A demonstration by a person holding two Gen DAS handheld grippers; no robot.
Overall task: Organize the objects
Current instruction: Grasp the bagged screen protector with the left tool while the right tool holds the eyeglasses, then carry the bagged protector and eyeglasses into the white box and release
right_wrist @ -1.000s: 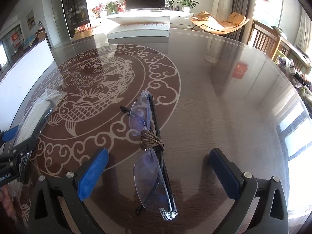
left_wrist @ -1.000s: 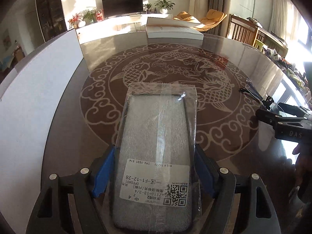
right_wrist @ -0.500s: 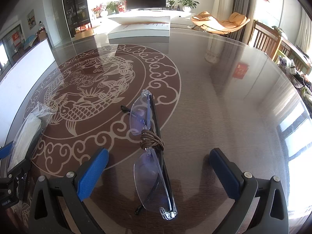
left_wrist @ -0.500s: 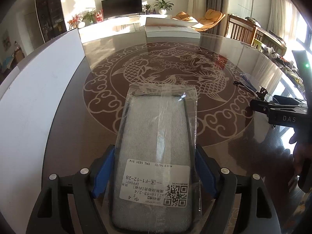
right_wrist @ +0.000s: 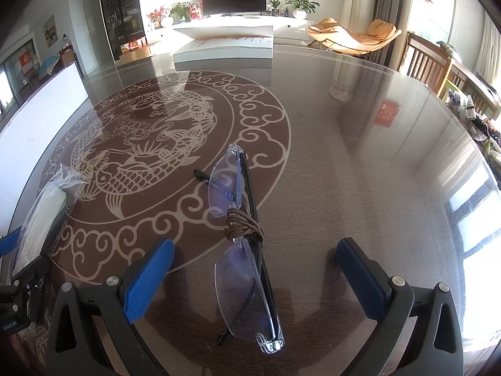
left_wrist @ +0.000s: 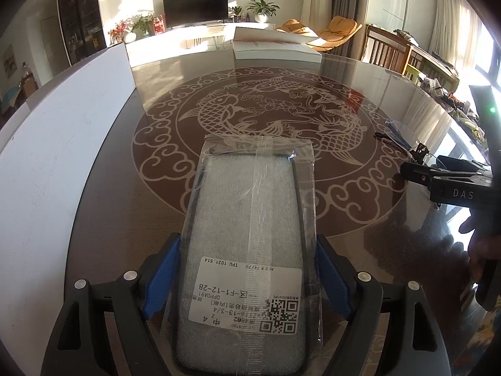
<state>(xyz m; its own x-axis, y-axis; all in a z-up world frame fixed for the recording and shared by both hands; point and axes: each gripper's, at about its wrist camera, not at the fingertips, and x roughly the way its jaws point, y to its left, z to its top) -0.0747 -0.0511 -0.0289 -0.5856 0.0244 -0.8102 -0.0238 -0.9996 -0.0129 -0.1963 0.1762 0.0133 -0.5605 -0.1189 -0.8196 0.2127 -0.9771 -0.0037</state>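
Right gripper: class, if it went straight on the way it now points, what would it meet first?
Most likely the folded glasses, lying on the table between the open jaws of the right gripper; how near they are is unclear.

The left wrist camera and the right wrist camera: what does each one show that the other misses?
Only the left view shows the printed label on the bagged package, which lies between the left gripper as its jaws open. Only the right view shows the folded glasses whole, lying on the table between the open right gripper, and the brown cord wound round them. Both show the fish pattern and the white box.
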